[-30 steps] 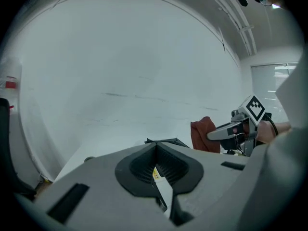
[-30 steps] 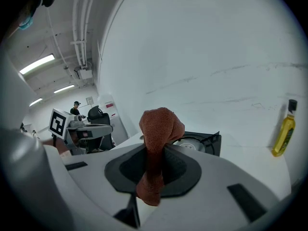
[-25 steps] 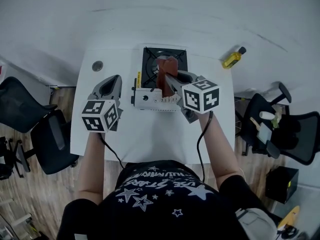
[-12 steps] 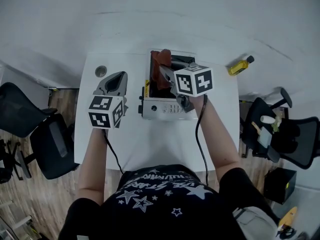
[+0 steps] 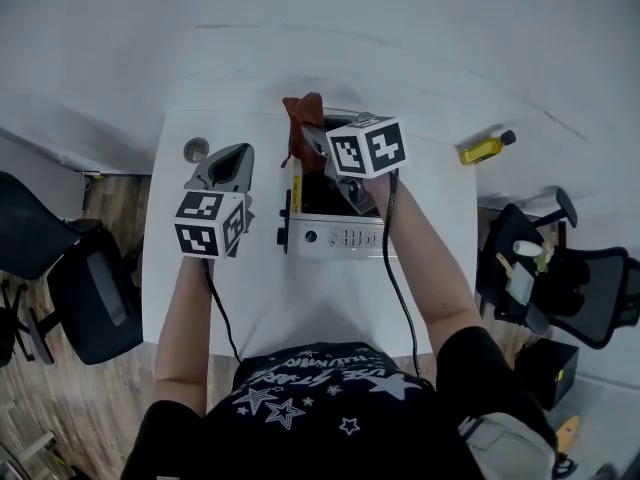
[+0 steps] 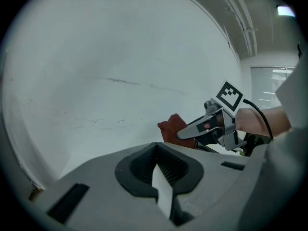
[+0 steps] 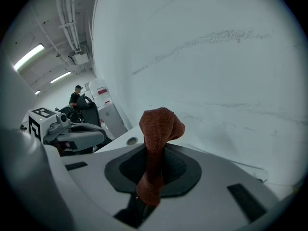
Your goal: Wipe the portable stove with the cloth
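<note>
The portable stove [image 5: 335, 236], silver with a black top, sits mid-table with its knob panel facing me. My right gripper [image 5: 306, 134] is over the stove's back left corner, shut on a rust-brown cloth [image 5: 298, 116]. The cloth [image 7: 161, 129] stands bunched up out of the right gripper [image 7: 154, 153], in front of the white wall. I cannot tell whether it touches the stove. My left gripper [image 5: 232, 154] is held left of the stove, shut on nothing. From the left gripper [image 6: 156, 150] the cloth [image 6: 172, 128] shows at the tip of the right gripper [image 6: 185, 134].
A yellow bottle [image 5: 486, 148] lies at the table's [image 5: 300, 298] far right. A small round fitting [image 5: 195, 150] sits at the back left. Office chairs stand on the floor to the left [image 5: 70, 278] and right [image 5: 560, 278]. A white wall rises close behind the table.
My right gripper has carried the cloth from the middle of the stove top back and left to its rear left corner. The left gripper has stayed beside the stove.
</note>
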`<action>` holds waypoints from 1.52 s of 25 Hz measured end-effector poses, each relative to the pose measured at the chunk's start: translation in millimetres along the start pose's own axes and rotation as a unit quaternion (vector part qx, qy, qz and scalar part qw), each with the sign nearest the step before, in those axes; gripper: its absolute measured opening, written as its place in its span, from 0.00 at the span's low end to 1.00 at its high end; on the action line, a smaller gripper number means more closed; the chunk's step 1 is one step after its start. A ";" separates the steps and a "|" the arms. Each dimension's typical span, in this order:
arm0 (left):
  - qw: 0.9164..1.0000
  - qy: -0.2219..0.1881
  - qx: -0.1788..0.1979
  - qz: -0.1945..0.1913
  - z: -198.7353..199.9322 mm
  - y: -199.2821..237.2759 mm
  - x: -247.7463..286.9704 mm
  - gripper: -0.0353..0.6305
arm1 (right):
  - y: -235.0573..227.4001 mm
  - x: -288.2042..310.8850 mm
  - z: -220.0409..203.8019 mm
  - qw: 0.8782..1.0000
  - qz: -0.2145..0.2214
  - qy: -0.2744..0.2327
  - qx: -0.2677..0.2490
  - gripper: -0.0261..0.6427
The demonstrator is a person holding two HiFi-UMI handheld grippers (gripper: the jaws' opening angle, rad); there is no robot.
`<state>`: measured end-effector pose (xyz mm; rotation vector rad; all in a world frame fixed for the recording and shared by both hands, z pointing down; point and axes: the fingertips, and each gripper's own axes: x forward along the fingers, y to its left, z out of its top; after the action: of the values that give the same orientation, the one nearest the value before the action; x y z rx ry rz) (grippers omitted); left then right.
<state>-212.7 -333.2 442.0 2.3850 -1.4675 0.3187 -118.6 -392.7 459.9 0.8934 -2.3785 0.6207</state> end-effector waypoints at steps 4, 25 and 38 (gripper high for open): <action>1.000 0.008 -0.008 0.001 -6.3 9.7 10.2 0.06 | -7.4 23.5 -4.9 1.000 0.001 0.027 -0.005 0.13; 0.999 0.038 -0.014 -0.019 -19.7 -9.8 29.9 0.06 | -72.9 10.8 -30.5 0.996 -0.064 0.057 0.029 0.13; 0.998 0.050 -0.003 -0.034 -17.2 -36.3 34.4 0.06 | -112.3 -28.8 -60.6 0.991 -0.098 0.063 0.062 0.13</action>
<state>-165.3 -339.7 464.4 2.3721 -1.3373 0.4088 -3.1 -420.8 514.3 1.0930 -2.1283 0.7302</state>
